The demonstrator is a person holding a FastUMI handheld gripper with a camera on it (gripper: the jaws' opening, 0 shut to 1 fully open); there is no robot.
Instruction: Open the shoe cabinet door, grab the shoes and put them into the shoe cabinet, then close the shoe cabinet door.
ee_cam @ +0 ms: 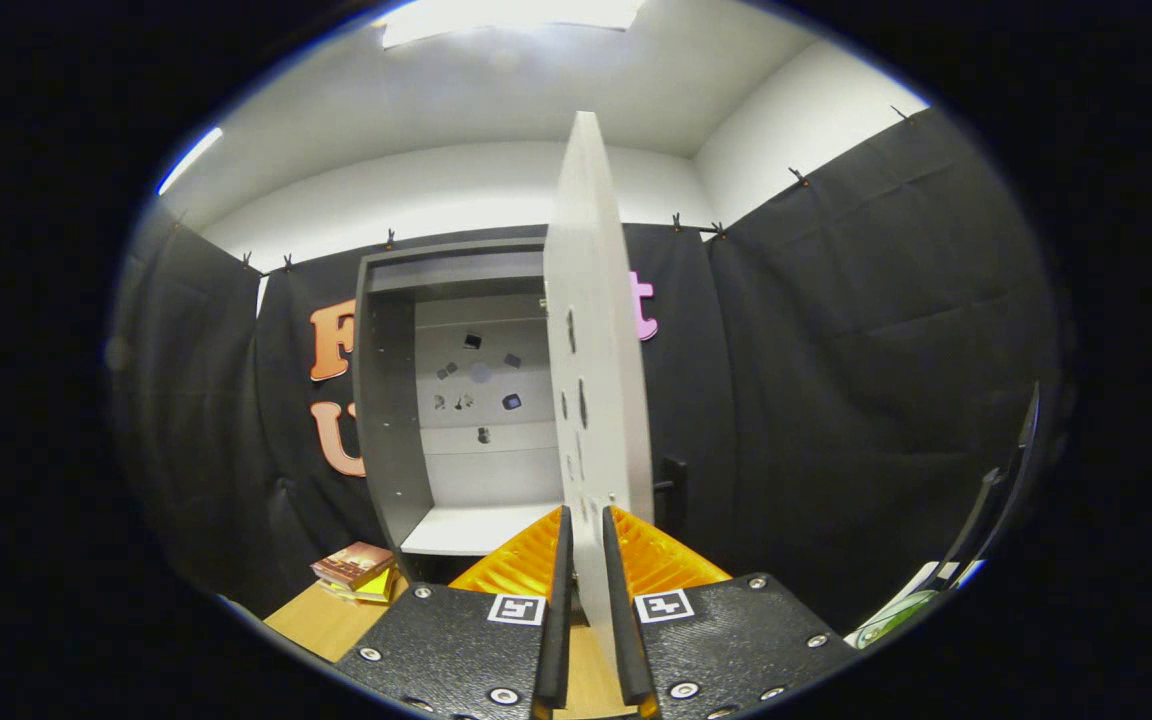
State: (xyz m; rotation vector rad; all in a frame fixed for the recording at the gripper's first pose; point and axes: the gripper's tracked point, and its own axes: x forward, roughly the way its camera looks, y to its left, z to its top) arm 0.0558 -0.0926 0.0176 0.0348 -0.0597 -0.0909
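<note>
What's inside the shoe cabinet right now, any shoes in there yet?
No shoes visible. The shoe cabinet shows a bare pale bottom shelf and small dark marks on its back panel. The open door, gripped edge-on by the gripper, hides the cabinet's right part.

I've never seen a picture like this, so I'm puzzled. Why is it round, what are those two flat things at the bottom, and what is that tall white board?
The camera rides on a hand-held gripper, a two-fingered tool a person carries, and its wide lens bends the picture round. The two flat things are its fingers. They are squeezing the edge of the tall white cabinet door, which stands swung open. Beyond the fingers is the dark grey shoe cabinet with a pale shelf inside and no shoes on it. The cabinet stands on a light wooden tabletop, and a small stack of books lies beside it.
</note>
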